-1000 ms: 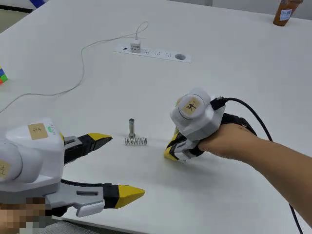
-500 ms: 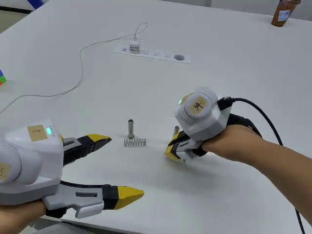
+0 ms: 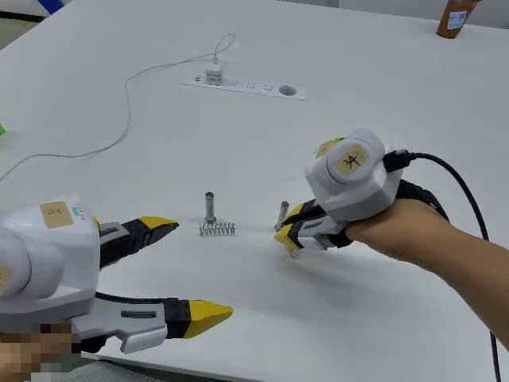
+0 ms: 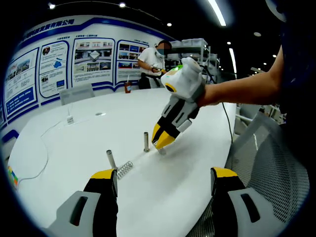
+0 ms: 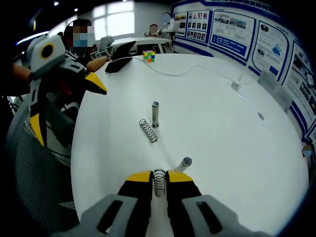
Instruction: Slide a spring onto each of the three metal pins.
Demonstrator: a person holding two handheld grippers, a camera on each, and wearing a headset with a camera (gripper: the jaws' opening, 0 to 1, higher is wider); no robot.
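Right gripper [image 5: 159, 177] jaws are pinching a spring [image 5: 159, 183] at bottom centre of its own view, just beside a pin [image 5: 185, 163]. Second pin [image 5: 155, 114] is standing upright mid-frame, loose spring [image 5: 147, 130] lying just beside it on the table [image 3: 358, 95]. Left gripper [image 3: 195, 269] is sitting lower left in head view, jaws spread wide, gripping nothing.

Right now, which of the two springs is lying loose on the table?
The spring lying on its side beside the left-hand pin in the head view. The other spring is pinched between the right gripper's jaws.
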